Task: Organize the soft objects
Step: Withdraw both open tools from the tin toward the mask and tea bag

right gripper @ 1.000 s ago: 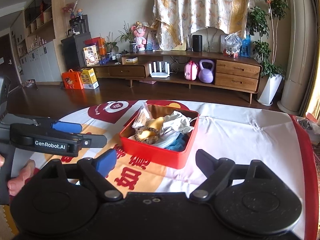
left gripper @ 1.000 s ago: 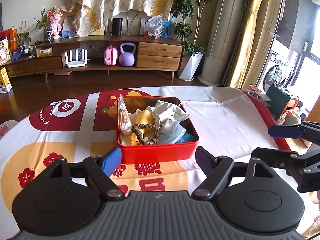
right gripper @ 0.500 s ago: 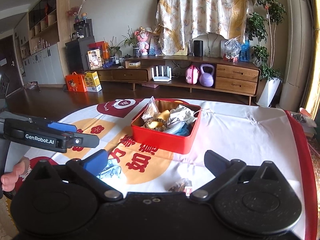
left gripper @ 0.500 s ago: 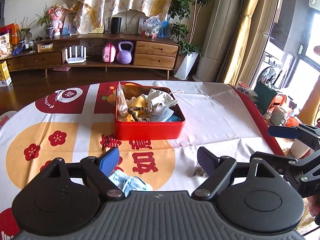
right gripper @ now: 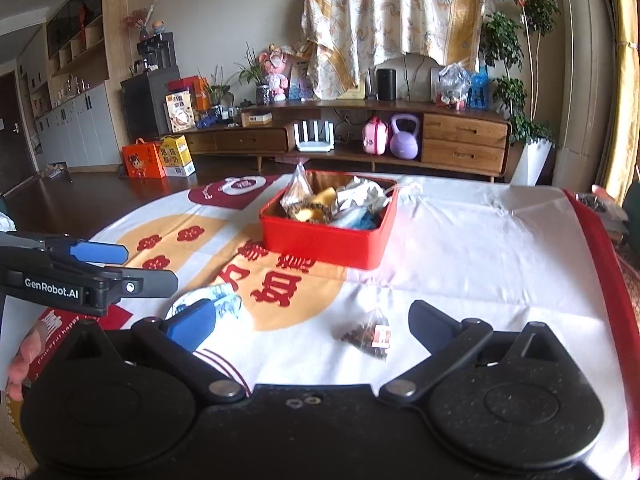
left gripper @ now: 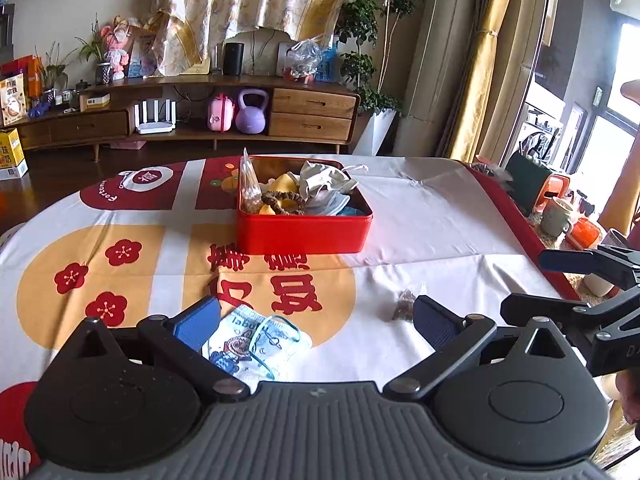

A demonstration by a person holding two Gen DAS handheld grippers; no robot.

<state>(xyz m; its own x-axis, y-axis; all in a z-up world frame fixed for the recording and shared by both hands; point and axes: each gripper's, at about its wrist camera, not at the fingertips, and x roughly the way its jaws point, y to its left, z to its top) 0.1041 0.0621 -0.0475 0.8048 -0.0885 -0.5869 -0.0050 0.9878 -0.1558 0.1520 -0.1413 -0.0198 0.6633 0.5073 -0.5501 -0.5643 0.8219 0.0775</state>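
Hovering with fingers spread wide and empty, the left gripper [left gripper: 316, 322] is framing a printed face mask [left gripper: 256, 344] on the tabletop [left gripper: 440, 220], the right gripper [right gripper: 310, 326] a tea sachet [right gripper: 370, 336], both near the red tin [left gripper: 304, 232].

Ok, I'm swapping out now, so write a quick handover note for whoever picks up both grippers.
Left gripper: open, empty, jaws just widened, above the printed face mask on the tablecloth.
Right gripper: open, empty, near the small mesh sachet.
Red tin: mid-table, already holding a scrunchie, cloth and masks.
Left: mask and sachet still lie outside the tin.
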